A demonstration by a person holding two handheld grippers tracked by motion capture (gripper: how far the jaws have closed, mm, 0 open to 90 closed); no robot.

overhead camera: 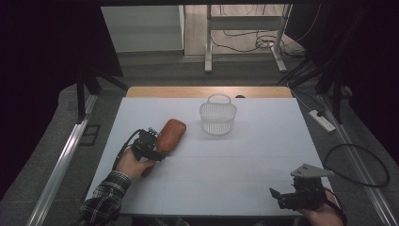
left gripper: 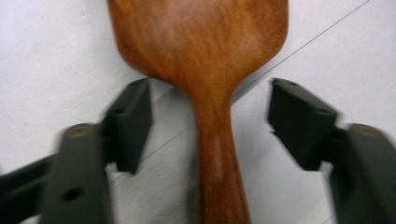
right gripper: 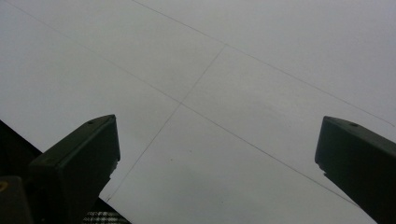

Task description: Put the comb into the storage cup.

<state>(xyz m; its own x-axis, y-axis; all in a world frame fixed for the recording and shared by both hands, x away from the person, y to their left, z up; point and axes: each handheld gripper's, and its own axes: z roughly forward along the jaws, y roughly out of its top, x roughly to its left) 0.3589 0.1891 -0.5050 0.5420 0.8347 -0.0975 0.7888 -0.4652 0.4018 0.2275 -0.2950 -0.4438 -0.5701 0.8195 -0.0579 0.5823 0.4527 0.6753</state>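
Observation:
A brown wooden spatula [overhead camera: 170,134] lies flat on the white table [overhead camera: 244,155], left of the middle, its broad blade pointing away. My left gripper [overhead camera: 149,147] hovers over its handle. In the left gripper view the handle [left gripper: 215,154] runs between the two black jaws, which stand apart on either side without touching it; the gripper [left gripper: 210,116] is open. A white mesh basket [overhead camera: 218,116] with a loop handle stands upright beyond the spatula, to its right. My right gripper [overhead camera: 282,197] sits near the front right corner, open [right gripper: 217,154] over bare table.
A wooden strip [overhead camera: 207,92] borders the table's far edge. Behind it stand metal frame legs [overhead camera: 208,42] and loose cables on the floor. A power strip [overhead camera: 322,119] lies off the right side. A metal rail [overhead camera: 61,165] runs along the left.

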